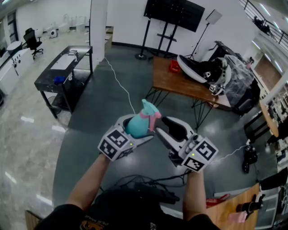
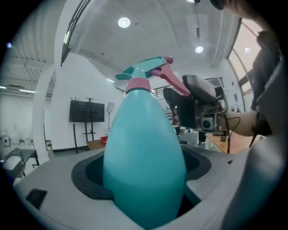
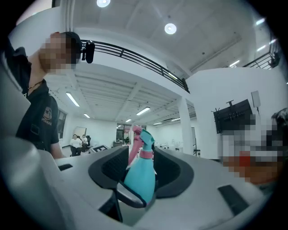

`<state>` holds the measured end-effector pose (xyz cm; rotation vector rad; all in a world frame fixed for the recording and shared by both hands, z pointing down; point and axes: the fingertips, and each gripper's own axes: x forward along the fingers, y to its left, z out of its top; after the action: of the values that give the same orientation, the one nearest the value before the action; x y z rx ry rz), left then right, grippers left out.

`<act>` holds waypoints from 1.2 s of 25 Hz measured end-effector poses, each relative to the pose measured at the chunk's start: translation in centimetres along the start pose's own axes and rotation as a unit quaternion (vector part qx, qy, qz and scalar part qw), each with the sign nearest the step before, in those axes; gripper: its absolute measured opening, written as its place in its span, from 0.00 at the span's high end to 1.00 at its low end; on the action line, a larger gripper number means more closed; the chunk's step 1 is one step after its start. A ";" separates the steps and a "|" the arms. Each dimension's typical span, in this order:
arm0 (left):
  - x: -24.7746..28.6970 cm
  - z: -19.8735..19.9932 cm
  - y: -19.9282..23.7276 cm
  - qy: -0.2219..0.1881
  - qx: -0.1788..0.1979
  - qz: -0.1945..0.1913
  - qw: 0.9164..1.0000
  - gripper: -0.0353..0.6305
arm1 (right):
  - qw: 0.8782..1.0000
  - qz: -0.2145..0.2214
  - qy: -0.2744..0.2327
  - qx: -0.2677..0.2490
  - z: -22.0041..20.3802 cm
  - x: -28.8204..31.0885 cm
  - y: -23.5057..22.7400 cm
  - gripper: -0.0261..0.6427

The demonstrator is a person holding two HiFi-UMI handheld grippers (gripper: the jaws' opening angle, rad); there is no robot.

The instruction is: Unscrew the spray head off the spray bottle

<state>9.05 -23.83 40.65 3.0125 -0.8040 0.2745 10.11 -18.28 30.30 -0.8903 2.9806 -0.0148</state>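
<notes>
A teal spray bottle with a pink collar and pink trigger is held up in front of me, its body wedged between the jaws of my left gripper, which is shut on it. Seen from the left gripper view, the bottle fills the middle and its spray head points up and right. My right gripper is level, just right of the spray head, jaws wide open. From the right gripper view the bottle stands between the open jaws, with no pad touching it.
Below is a grey floor with cables. A wooden table with gear stands ahead, a black workbench to the left, a TV on a stand at the back. Another wooden table edge is at lower right.
</notes>
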 end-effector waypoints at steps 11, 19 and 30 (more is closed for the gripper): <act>0.7 -1.2 1.0 0.021 -0.003 0.049 0.999 0.30 | 0.998 0.008 0.056 -0.012 -0.8 2.4 3.1 0.78; 0.3 -0.3 0.2 -0.006 0.007 0.045 0.999 0.30 | 0.998 -0.043 0.048 0.004 -0.8 2.7 1.6 0.78; 0.7 0.4 -1.2 -0.015 0.015 0.034 0.999 0.30 | 0.996 -0.080 0.033 0.026 -0.7 4.0 0.3 0.67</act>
<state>10.30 -23.19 40.43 3.0273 -0.9140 0.2442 6.63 -20.22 30.89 -1.1415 2.9445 -0.1275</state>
